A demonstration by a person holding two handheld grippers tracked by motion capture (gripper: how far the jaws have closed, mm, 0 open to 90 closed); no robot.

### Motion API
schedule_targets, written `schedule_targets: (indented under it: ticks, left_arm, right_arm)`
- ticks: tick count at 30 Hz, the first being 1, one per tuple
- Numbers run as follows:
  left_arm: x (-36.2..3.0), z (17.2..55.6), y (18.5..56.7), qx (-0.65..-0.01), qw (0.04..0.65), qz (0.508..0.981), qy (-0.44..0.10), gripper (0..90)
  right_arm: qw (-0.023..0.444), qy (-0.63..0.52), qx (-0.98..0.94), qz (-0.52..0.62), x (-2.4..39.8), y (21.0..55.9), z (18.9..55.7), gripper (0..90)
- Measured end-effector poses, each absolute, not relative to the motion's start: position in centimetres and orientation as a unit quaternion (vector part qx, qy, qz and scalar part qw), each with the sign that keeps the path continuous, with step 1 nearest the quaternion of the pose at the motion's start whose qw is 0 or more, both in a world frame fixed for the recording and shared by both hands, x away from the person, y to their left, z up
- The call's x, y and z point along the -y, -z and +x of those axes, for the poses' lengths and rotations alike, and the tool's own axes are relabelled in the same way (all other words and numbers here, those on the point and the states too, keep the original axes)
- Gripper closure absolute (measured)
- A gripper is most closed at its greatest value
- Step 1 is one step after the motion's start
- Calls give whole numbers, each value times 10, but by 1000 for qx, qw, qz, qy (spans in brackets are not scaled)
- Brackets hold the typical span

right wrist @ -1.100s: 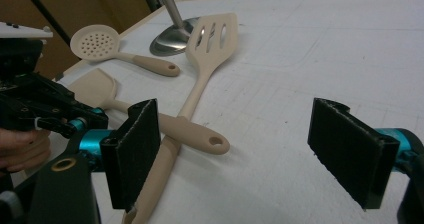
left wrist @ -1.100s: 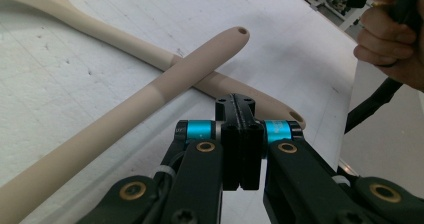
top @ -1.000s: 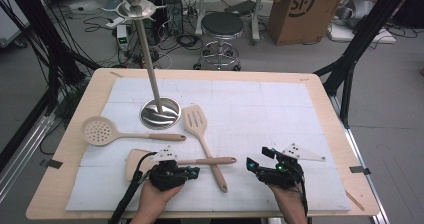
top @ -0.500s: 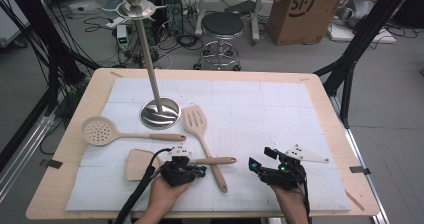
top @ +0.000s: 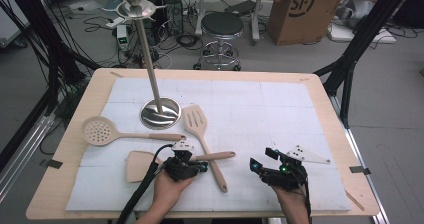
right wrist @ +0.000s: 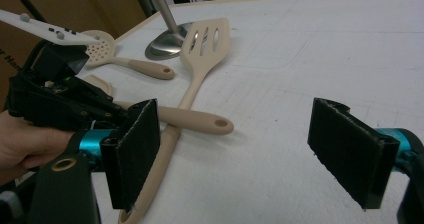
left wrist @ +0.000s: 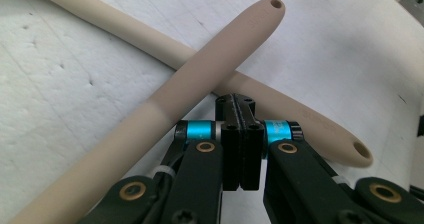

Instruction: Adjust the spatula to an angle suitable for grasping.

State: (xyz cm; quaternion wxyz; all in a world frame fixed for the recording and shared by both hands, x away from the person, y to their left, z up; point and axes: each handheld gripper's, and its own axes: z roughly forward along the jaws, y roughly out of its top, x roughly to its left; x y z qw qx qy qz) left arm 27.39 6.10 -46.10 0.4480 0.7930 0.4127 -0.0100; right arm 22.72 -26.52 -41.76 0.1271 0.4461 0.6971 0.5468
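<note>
My left gripper is shut with nothing between its pads, low over the white mat. It sits right beside the tan handle of a flat wooden spatula. That handle lies across the handle of a slotted spatula. My right gripper rests near the front right of the mat, pointing left, jaws wide open and empty. A perforated skimmer lies at the left.
A steel stand with a round base and a tall pole rises at the mat's back left. The white mat covers a wooden table. Behind the table are a stool, cables and a cardboard box.
My left gripper has slid to the right along the flat spatula's handle, toward the crossing with the slotted spatula. The right gripper and the utensils have stayed put.
</note>
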Motion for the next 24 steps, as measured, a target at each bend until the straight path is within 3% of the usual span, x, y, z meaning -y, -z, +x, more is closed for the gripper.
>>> schedule_targets:
  ticks: [24]
  left_arm:
    - [-61,288,461,-456,461,761,-12,897]
  right_arm:
    - [131,-545,-694,452,271,419,223,209]
